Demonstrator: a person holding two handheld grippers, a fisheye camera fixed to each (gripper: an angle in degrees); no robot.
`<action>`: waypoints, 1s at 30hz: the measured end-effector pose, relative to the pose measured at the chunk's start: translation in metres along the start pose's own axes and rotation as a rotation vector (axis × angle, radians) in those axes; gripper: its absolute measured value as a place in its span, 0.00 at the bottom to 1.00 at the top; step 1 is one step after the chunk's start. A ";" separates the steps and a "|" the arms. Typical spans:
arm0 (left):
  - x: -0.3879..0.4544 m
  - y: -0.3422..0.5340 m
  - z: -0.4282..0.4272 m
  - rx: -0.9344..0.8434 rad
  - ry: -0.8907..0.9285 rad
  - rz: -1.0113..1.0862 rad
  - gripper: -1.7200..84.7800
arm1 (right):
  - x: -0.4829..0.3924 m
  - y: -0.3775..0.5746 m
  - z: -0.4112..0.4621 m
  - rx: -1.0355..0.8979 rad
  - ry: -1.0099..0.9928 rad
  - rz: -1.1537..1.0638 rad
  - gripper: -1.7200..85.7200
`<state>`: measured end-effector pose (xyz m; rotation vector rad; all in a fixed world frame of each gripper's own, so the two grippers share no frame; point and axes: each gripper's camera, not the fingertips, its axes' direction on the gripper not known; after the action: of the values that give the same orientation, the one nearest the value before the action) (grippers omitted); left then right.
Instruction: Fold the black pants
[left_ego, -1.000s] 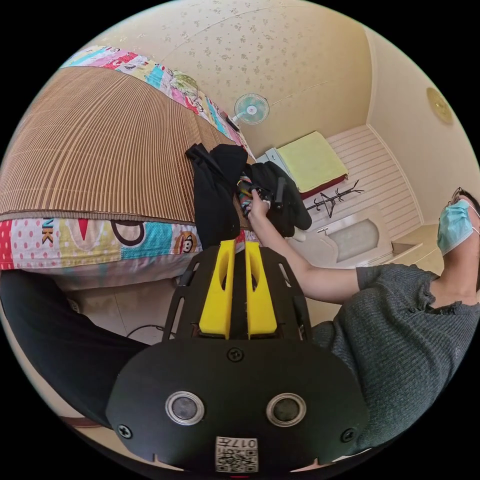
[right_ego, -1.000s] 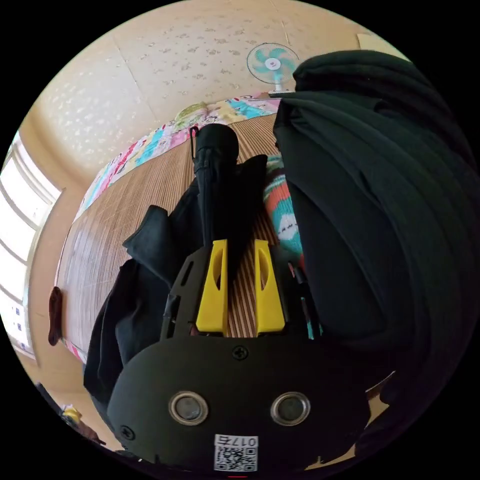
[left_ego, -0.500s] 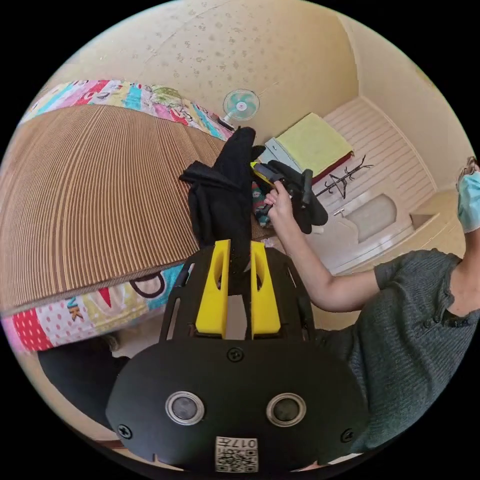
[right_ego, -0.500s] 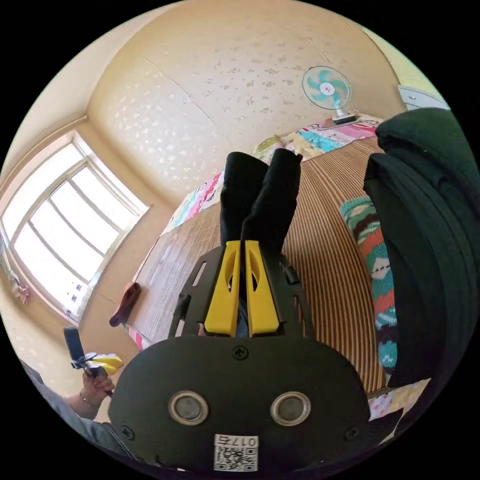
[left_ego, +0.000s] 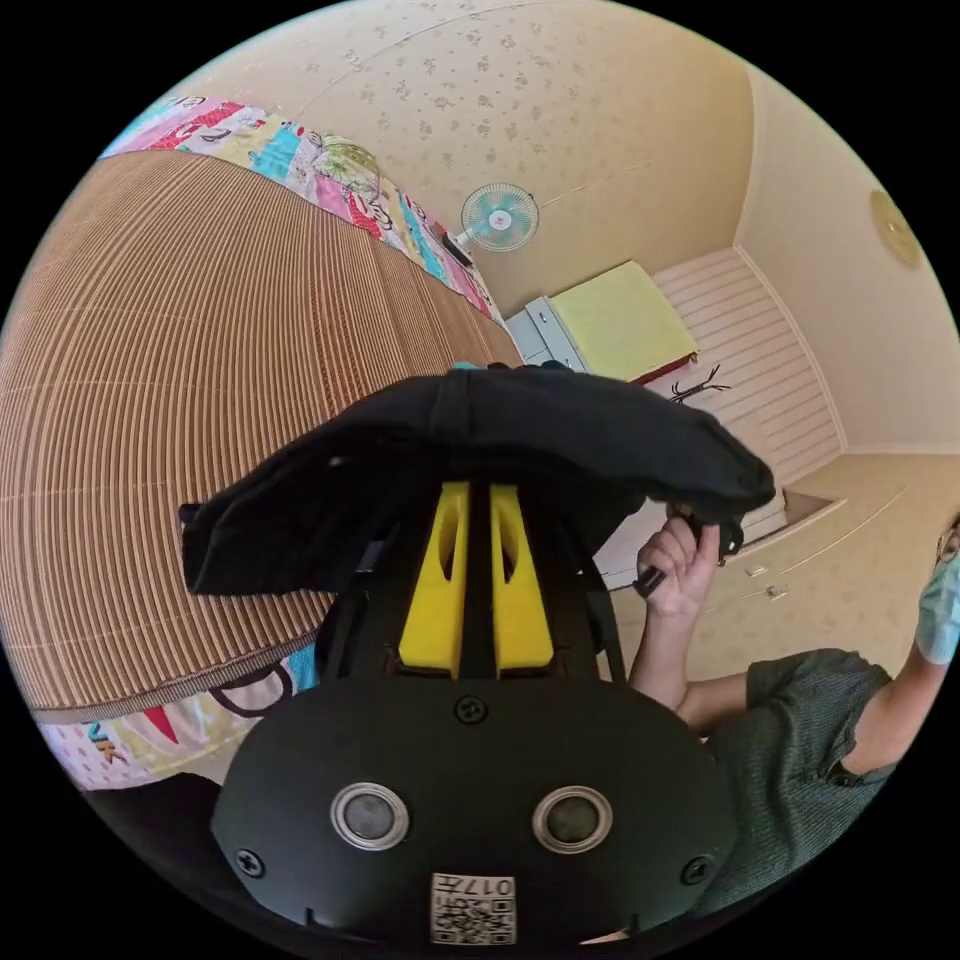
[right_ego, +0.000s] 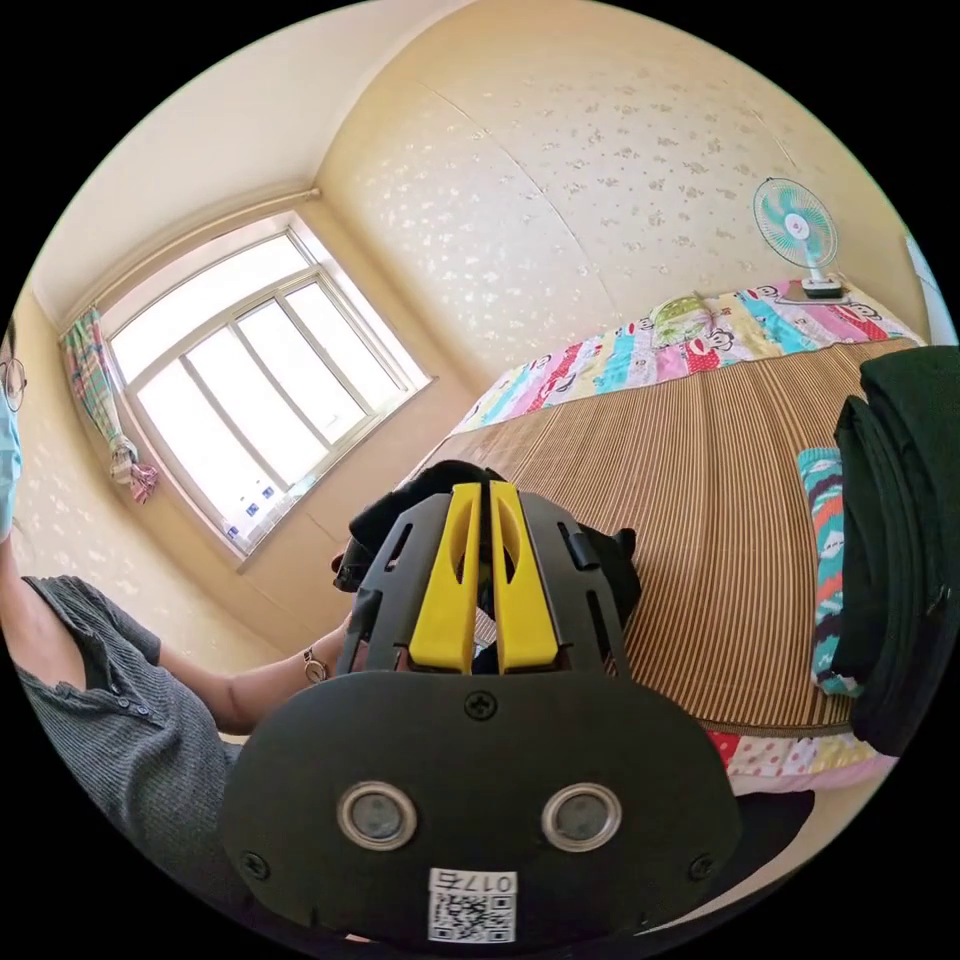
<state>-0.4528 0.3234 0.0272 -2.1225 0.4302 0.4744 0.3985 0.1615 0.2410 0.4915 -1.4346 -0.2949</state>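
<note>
One pair black pants (left_ego: 560, 440) stretched between two grippers: left gripper (left_ego: 476, 500) and right gripper (right_ego: 484, 500), jaws of both pinched narrow on fabric. One bed (left_ego: 180, 400); one fan (right_ego: 795, 225); folded dark stack (right_ego: 900, 540) far right.

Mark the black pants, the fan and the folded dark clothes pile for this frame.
black pants (left_ego: 560, 430), left gripper view, on the stretched upper fold.
fan (right_ego: 795, 222), right gripper view, on the centre of the blade guard.
folded dark clothes pile (right_ego: 905, 520), right gripper view, on its stacked edge.

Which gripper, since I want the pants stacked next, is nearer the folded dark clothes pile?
Right. The right gripper, shut on the black pants, has the pile close beside it; the left gripper grips the pants' other end, farther off along the bed.
</note>
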 end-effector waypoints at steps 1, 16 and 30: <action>0.002 0.022 -0.006 -0.002 -0.036 -0.012 0.08 | -0.007 -0.003 -0.004 0.006 -0.006 -0.020 0.04; 0.055 0.030 -0.092 0.403 0.152 0.064 0.36 | -0.188 -0.064 -0.157 0.283 -0.144 -0.458 0.04; 0.304 0.137 -0.260 0.908 -0.031 0.841 0.08 | -0.149 -0.046 -0.270 0.431 -0.249 -0.440 0.05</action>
<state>-0.2084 -0.0052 -0.0784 -0.9902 1.2569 0.6123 0.6509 0.2323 0.0722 1.1620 -1.6295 -0.4087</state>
